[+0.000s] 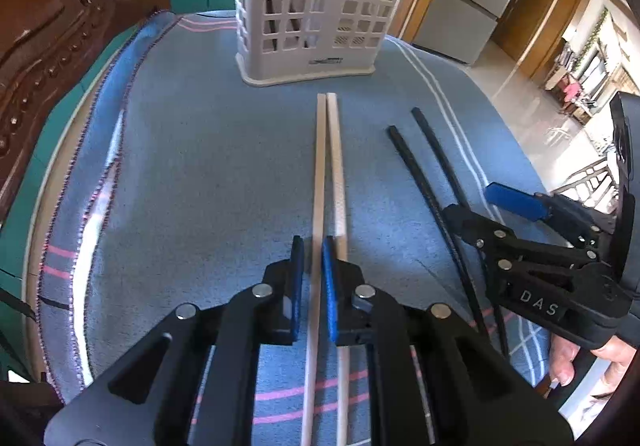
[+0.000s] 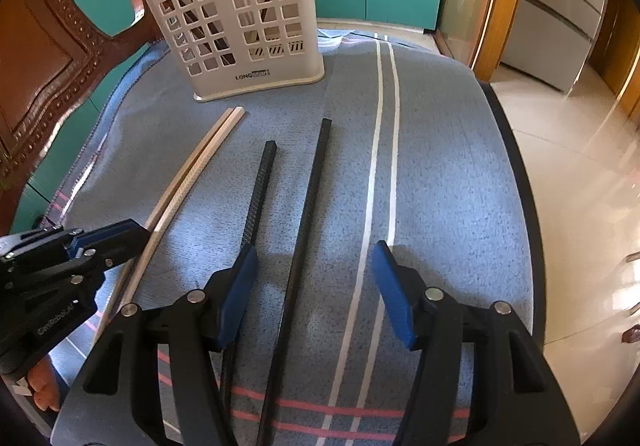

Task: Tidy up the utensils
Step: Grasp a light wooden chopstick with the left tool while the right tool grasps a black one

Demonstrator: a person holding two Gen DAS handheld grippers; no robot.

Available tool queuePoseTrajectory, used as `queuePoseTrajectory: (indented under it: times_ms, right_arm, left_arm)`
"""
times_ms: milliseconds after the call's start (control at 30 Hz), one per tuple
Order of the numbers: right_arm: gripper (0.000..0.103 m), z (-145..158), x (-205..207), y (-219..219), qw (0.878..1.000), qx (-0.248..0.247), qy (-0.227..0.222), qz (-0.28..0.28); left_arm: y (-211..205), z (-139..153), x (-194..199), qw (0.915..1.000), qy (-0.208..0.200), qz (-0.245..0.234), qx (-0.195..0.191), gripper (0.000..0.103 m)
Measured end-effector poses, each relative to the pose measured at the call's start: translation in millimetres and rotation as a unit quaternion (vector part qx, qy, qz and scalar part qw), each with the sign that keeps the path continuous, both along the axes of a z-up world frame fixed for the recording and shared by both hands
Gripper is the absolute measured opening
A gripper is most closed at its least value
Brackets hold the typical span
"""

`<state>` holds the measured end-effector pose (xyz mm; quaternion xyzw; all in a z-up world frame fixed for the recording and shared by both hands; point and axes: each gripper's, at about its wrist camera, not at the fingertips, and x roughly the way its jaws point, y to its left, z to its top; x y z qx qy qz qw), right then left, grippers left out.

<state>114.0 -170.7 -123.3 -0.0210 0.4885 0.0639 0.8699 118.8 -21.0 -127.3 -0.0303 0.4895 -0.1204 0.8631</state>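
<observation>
While wooden chopsticks (image 1: 325, 181) lie flat | left hand-held gripper (image 1: 313, 286) narrowly parted around one (unclamped) | right hand-held gripper (image 2: 316, 286) wide apart | closure, then transfer to holder (image 1: 316, 1), is required.

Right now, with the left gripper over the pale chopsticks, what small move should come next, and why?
Probably close the left gripper. Its jaws are nearly shut, with one of the pale chopsticks running between the pads while its partner lies just outside. The right gripper is wide open over the black chopsticks, gripping nothing. The holder stands straight ahead.
</observation>
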Motion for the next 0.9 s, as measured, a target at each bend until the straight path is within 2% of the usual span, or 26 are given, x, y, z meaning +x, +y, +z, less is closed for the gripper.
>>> queuePoseTrajectory:
  times_ms: [100, 167, 200, 233, 367, 433, 467, 767, 900]
  right_arm:
    - [0.057, -1.2, 5.6, 2.0, 1.000, -0.014, -0.004, -0.003]
    - [0.033, 0.0, 9.9, 1.0, 1.000, -0.016, -0.008, -0.009]
    - [0.015, 1.0, 12.6, -1.2, 1.000, -0.007, -0.002, -0.012]
    - [0.009, 1.1, 13.9, -3.1, 1.000, -0.003, 0.003, -0.015]
    - [0.008, 2.1, 11.2, -15.6, 0.999, 0.032, 0.028, -0.018]
    - [0.008, 2.6, 8.2, -21.1, 0.998, 0.052, 0.039, -0.016]
    - [0.008, 3.2, 7.1, -21.1, 0.998, 0.054, 0.041, -0.014]
    - [0.015, 2.8, 27.3, -3.3, 1.000, -0.012, 0.025, 0.004]
    - [0.029, 1.3, 42.0, -1.1, 0.999, -0.031, 0.018, 0.002]
  left_arm:
    - [8.3, 0.7, 1.7, 0.9998, 0.003, 0.019, -0.001, 0.009]
    - [15.3, 0.7, 1.9, 0.9995, 0.008, 0.028, -0.011, 0.008]
    - [17.0, 1.6, 1.8, 0.9994, 0.012, 0.029, -0.016, 0.008]
    - [19.6, 1.9, 1.5, 0.9991, 0.019, 0.031, -0.023, 0.008]
    - [23.1, 3.9, -2.4, 0.9983, 0.042, 0.013, -0.039, 0.008]
    - [23.4, 4.4, -3.1, 0.9984, 0.042, 0.012, -0.035, 0.018]
    - [23.0, 4.3, -1.4, 0.9986, 0.040, 0.012, -0.031, 0.019]
    - [-9.3, 6.4, 54.2, 0.9970, 0.019, -0.003, 0.075, 0.021]
    - [-15.7, 6.8, 74.0, 0.9953, 0.010, -0.003, 0.096, 0.036]
